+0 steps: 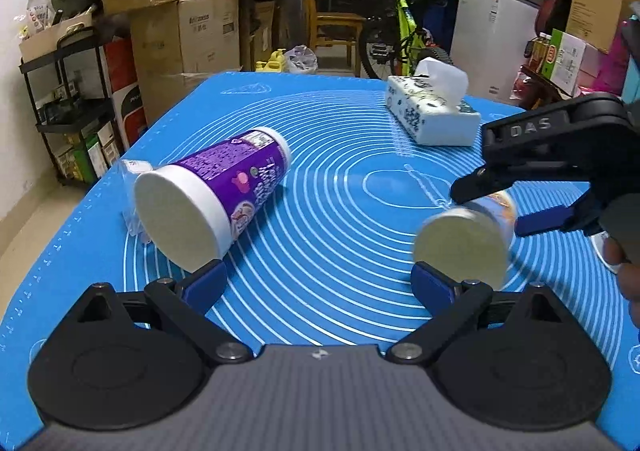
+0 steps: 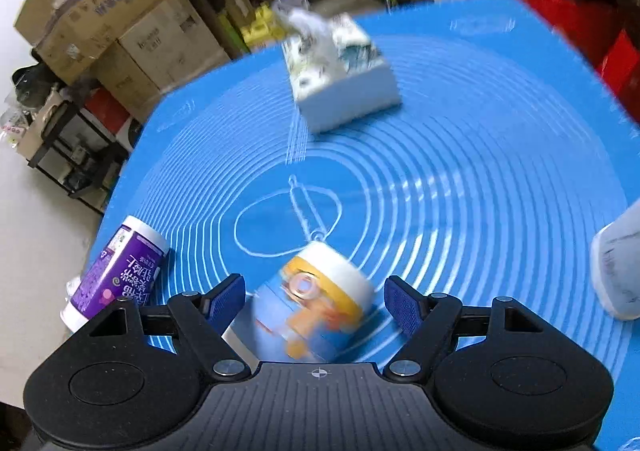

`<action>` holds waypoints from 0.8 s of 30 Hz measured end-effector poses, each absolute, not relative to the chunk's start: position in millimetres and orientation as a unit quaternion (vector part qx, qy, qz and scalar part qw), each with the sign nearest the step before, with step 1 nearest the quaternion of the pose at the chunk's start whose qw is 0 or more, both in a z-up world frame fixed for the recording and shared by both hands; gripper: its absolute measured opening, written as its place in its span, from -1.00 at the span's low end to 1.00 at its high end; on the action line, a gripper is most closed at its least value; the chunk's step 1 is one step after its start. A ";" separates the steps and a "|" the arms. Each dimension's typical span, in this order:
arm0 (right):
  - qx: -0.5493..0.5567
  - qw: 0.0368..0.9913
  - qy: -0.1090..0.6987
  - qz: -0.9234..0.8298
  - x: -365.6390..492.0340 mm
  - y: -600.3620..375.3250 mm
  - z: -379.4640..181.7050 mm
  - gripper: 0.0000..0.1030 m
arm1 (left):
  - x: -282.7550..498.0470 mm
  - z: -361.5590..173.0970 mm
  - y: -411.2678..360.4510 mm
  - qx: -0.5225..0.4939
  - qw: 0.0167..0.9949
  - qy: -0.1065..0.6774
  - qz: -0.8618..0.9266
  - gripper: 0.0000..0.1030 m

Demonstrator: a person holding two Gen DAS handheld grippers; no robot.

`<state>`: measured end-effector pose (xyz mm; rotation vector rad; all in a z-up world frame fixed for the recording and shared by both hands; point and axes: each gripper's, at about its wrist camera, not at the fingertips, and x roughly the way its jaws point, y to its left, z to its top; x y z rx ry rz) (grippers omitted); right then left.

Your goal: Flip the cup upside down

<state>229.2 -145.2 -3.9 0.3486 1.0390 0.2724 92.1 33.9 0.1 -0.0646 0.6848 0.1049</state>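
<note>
A: Cups on the blue silicone mat with white concentric rings?

B: Two in full view. Item one: purple-labelled paper cup with white rims, lying on its side, its wide white end just ahead of the left gripper and touching that gripper's left blue pad. Item two: light-blue cartoon-printed paper cup with a yellow band, tilted, blurred, lying between the fingers of the right gripper.

A: State of the tongs?

B: Left gripper: spread wide, nothing between the pads. Right gripper: jaws apart, a gap on each side of the cartoon cup, so not clamped on it. In the left wrist view the cup's pale round end faces the camera, just ahead of the left gripper's right pad.

A: Other items?

B: One white patterned tissue box with a tissue sticking up, far beyond both grippers. One pale rounded object at the right gripper's right edge; cannot tell what it is.
</note>
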 end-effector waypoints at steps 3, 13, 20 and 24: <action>0.189 0.835 0.501 0.130 235.7 -141.9 -14.5 0.55 | 92.7 -0.6 37.3 -0.041 0.939 0.338 0.052 0.90; 0.234 0.826 0.495 0.132 229.5 -150.4 -23.1 0.50 | 93.6 -1.6 36.0 -0.046 0.939 0.338 0.048 0.90; 0.219 0.845 0.465 0.148 220.4 -158.5 -11.3 0.37 | 94.0 -3.7 34.0 -0.048 0.939 0.338 0.043 0.90; 0.202 0.862 0.440 0.148 211.9 -158.4 -7.5 0.33 | 93.6 -3.8 33.4 -0.048 0.939 0.337 0.041 0.90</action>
